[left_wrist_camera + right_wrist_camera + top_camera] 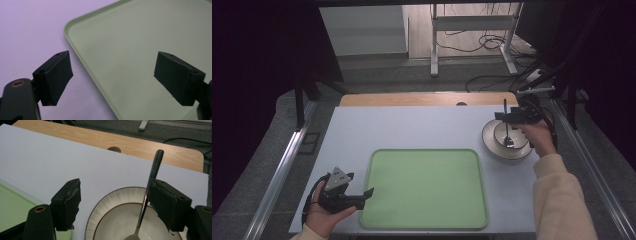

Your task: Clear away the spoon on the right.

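A pale green tray [422, 187] lies at the front middle of the white table top. My left gripper [359, 184] rests at its left edge; in the left gripper view it [113, 65] is open, one jaw over the table, the other over the tray [140, 37], nothing between them. At the right, a white bowl [507, 145] with a ribbed rim holds a metal spoon [507, 127] standing nearly upright. My right gripper [115, 192] hangs open over the bowl [120, 220], and the spoon handle [150, 185] leans against the inner face of its right jaw.
The white sheet [412, 130] covers a wooden desk whose far strip [422, 99] has a round cable hole [114, 149]. Beyond are grey floor, cables and a metal stand [434, 45]. Metal rails run along both table sides.
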`<move>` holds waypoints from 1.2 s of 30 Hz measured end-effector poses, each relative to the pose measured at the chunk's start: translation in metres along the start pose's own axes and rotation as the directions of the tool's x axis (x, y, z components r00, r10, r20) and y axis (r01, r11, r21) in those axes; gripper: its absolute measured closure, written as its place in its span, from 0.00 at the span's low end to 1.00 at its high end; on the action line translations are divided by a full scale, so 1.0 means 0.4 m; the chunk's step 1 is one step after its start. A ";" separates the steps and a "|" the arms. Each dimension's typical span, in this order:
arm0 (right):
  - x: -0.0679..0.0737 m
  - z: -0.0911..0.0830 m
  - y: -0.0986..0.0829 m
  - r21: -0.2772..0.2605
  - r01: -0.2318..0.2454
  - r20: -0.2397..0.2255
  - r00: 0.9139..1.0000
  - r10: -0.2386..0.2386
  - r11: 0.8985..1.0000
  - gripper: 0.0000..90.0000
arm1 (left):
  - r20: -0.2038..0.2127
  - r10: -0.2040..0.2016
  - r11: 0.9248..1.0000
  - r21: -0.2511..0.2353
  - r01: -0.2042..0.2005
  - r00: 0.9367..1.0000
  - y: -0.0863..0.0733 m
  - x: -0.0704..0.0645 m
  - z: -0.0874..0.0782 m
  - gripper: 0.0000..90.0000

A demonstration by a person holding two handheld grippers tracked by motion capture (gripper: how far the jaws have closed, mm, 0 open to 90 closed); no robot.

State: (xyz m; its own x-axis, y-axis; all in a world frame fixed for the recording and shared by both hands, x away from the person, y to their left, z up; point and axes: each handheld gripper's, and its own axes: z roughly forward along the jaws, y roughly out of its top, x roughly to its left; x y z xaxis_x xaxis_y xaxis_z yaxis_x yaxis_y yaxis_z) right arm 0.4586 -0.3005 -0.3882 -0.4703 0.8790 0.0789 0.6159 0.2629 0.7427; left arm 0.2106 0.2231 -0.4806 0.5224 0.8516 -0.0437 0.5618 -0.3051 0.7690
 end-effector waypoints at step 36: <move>-0.131 0.116 -0.020 0.048 -0.145 0.024 0.989 0.144 0.988 0.46 | 0.010 -0.023 1.000 -0.001 0.023 1.000 -0.004 0.005 0.000 0.17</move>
State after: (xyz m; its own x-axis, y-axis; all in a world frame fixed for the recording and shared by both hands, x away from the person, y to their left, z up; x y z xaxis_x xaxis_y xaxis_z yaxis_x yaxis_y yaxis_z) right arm 0.5079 -0.3302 -0.4291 -0.3613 0.9171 0.1685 0.7072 0.1517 0.6906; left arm 0.2107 0.2253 -0.4819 0.5157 0.8541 -0.0673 0.5726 -0.2852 0.7686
